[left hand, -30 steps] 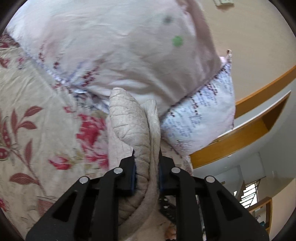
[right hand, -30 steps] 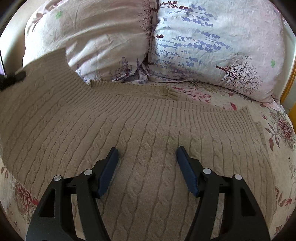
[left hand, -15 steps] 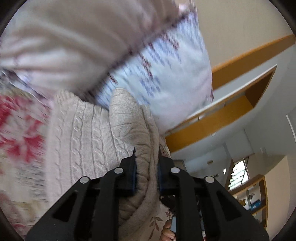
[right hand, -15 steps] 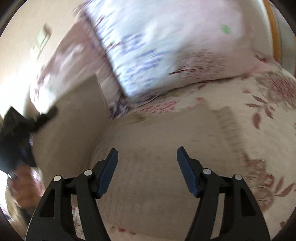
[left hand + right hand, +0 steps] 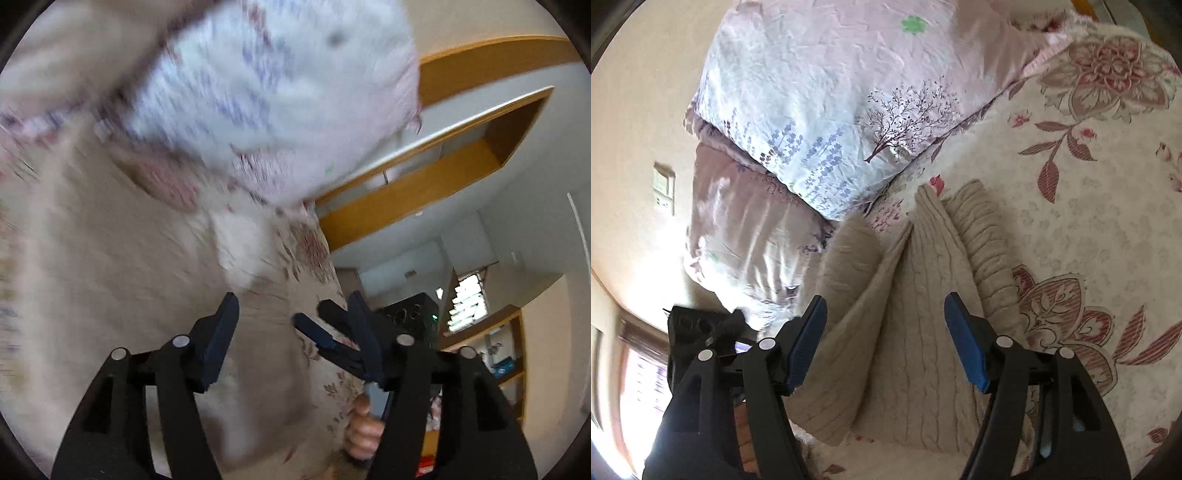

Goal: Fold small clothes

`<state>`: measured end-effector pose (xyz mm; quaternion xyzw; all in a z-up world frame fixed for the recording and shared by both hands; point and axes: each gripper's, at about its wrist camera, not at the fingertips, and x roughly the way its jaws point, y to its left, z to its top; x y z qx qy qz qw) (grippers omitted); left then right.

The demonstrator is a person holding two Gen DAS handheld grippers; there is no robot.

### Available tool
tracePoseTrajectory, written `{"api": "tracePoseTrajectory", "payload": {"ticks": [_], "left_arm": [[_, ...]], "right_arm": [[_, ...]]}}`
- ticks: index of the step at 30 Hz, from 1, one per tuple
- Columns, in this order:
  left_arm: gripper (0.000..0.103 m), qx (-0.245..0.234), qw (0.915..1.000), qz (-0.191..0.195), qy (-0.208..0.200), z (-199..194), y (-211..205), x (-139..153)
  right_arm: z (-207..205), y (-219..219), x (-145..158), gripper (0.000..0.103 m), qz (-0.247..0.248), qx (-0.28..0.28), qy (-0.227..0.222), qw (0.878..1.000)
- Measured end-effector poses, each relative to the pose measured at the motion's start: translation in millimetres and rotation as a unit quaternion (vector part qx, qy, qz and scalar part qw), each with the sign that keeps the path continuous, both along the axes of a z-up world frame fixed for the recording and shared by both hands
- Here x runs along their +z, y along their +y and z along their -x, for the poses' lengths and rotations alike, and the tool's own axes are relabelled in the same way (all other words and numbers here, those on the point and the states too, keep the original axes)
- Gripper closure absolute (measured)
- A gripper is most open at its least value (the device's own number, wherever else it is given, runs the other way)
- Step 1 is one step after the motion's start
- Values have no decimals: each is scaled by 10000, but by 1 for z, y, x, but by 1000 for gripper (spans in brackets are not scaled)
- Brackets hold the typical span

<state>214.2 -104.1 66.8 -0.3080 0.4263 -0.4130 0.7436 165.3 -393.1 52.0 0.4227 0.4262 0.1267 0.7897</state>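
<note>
Your left gripper (image 5: 291,314) has its fingers spread apart and holds nothing. Your right gripper (image 5: 884,317) is also released, above the folded beige cable-knit sweater (image 5: 916,314), which lies on the floral bedspread (image 5: 1089,206) beside the pillows (image 5: 831,110).

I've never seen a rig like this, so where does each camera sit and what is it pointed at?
Left wrist: rides the left gripper, looking over the blurred bed toward a pillow; the right gripper and the hand holding it show.
Right wrist: rides the right gripper, looking down on the beige sweater.
Shared: the pillow and floral bedspread.
</note>
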Motion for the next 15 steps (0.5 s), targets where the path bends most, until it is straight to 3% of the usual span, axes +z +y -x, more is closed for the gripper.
{"api": "tracePoseTrajectory", "payload": {"ticks": [1, 4, 7, 10, 12, 15], "left_arm": [[33, 274, 9994, -193, -110, 5, 18, 4], [32, 983, 9908, -914, -162, 10, 56, 0], [32, 1232, 9884, -888, 60, 11, 81, -19], [32, 1235, 9887, -805, 257, 10, 91, -36], [32, 1129, 9903, -789, 172, 10, 88, -41], [32, 885, 9928, -797, -95, 13, 80, -42]], "right_arm": [[-2, 0, 0, 35, -104, 63, 0, 9999], [-13, 8, -5, 35, -447, 365, 202, 9981], [-26, 19, -11, 35, 3, 382, 621, 9973], [-32, 25, -20, 36, -70, 437, 826, 9956], [-33, 28, -19, 37, -47, 504, 735, 9960], [-40, 33, -20, 47, -12, 565, 763, 9955]]}}
